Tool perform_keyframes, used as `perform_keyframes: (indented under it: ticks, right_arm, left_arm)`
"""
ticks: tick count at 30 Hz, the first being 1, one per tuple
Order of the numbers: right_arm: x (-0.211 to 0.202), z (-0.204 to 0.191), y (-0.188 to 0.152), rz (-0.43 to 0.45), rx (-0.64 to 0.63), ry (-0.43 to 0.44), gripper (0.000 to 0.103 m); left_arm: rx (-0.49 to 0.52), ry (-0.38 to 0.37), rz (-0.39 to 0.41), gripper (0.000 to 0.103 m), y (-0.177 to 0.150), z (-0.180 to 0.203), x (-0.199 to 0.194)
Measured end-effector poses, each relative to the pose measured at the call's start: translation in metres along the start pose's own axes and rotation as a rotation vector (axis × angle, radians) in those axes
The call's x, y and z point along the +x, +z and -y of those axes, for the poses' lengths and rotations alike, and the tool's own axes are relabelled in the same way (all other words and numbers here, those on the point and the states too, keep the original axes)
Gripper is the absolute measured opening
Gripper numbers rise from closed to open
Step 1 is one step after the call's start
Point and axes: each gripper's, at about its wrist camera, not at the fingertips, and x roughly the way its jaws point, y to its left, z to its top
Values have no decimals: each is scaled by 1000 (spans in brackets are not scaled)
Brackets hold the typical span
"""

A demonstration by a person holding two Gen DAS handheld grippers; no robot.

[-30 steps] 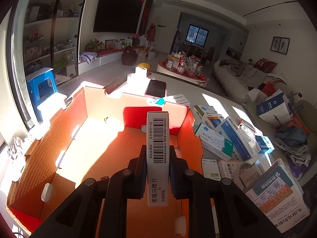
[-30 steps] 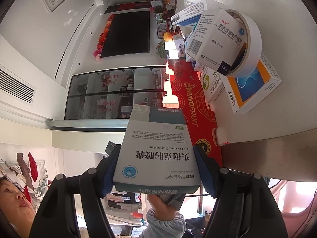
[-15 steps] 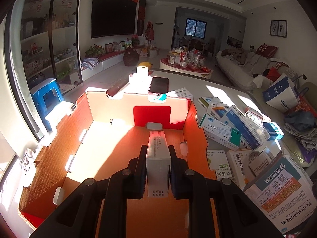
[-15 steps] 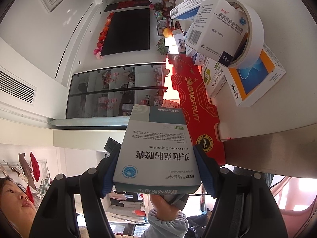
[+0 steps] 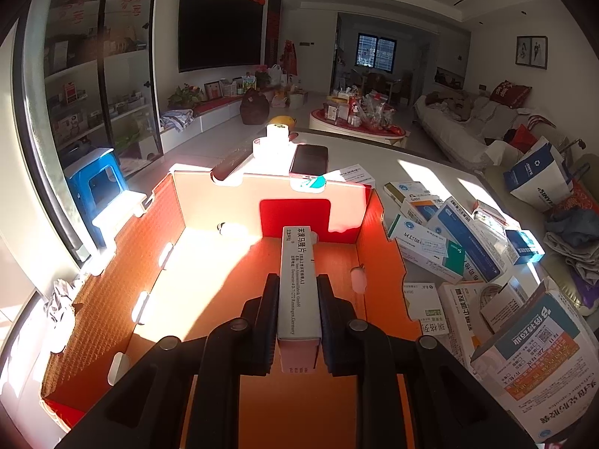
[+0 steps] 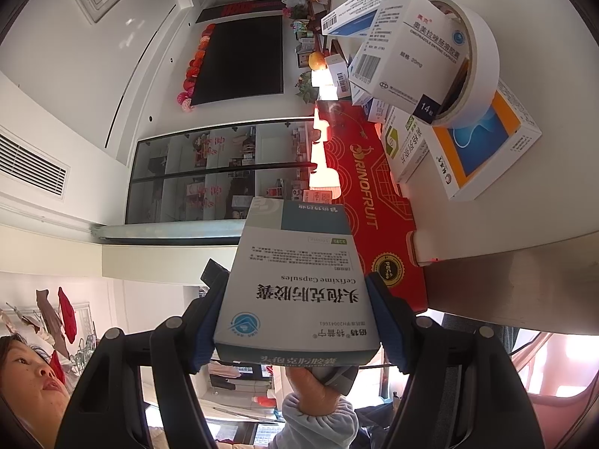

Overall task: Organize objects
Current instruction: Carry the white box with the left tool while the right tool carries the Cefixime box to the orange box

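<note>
Your left hand-held gripper [image 5: 298,316] is pinching a narrow white medicine box [image 5: 297,280] by its long sides, the box pointing toward 12 o'clock over the orange floor of the open cardboard tray [image 5: 112,262]. Whether the box's far end touches the tray's floor, you cannot tell. At 2 to 3 o'clock of the tray, more medicine boxes [image 5: 441,232] lie in a loose heap on the table [image 5: 411,164]. A dark phone [image 5: 309,159] lies on the table at 12 o'clock, just beyond the tray's far wall.

Your right hand-held gripper [image 6: 297,318] is clamped on a wide grey-and-white capsule box [image 6: 299,280], rolled sideways beside the table edge. In that view, a roll of white tape [image 6: 475,63] sits among boxes at 1 o'clock, just beside the tray's red outer wall [image 6: 370,194].
</note>
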Motion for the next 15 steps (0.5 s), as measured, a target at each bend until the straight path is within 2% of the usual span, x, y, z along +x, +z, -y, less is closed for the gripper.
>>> perform_keyframes:
  ticks: [7,15]
  right_arm:
    - [16,-13,-1,-33,-25,25,71]
    - [80,-34,-3,-170,-65,62,71]
  left_arm:
    - [-13,8,8,20,0,-6,-2]
    - [-77,87,27,20,6,-44,-8]
